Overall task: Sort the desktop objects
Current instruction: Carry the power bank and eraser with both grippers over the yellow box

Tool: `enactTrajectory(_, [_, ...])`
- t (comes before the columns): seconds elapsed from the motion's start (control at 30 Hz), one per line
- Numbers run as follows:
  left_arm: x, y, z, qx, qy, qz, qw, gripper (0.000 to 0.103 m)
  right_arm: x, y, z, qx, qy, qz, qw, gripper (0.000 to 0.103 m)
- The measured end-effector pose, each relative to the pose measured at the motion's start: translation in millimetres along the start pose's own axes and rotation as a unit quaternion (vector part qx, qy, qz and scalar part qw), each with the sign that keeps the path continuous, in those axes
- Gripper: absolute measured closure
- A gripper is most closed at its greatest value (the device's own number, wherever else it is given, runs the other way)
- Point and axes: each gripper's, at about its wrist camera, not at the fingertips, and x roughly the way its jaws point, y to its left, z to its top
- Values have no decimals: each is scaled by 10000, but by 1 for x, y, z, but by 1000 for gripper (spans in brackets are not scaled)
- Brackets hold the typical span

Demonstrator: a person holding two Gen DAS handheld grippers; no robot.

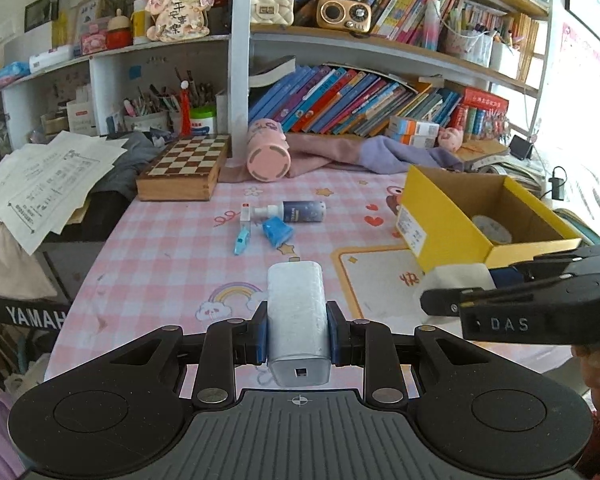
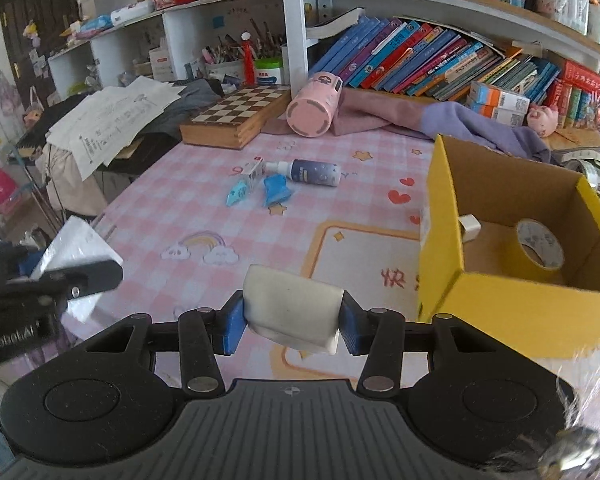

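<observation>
A: From my feed, what's behind the desk?
B: I see white shelves [image 1: 236, 40] packed with books [image 1: 340, 104] across the top of frame; bright daylight pours from a window [image 1: 588, 0] at upper right.
A: And upper left?
B: A dark door [image 2: 36, 12].

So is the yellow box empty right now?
No, the yellow box already holds a tape roll and a small white item.
</observation>
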Motion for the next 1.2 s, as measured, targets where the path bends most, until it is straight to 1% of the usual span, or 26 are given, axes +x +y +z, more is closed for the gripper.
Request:
enactTrajectory(0.37, [-28,-17,-22,100,42,-243,9996,77,-32,6,-36,85,41,-58,9999,59])
enactTrajectory(0.5, [-30,-24,-27,132,103,-389,9991,77,-41,3,-45,130,54,-141,9998,59])
enactTrajectory(0.77, [-24,-44,-30,343,230,-778,9961,77,-58,-15,-62,501,119,-506,9974,59])
enactTrajectory(0.93, [-21,-64,-30,647,260,-1085,9916,77,-69,-29,-72,715,124,-739,9946,59])
enactTrajectory(1.2, [-11,-90,-25,890,244,-1488,9845,77,-87,-53,-85,1029,45,-1135,9882,59])
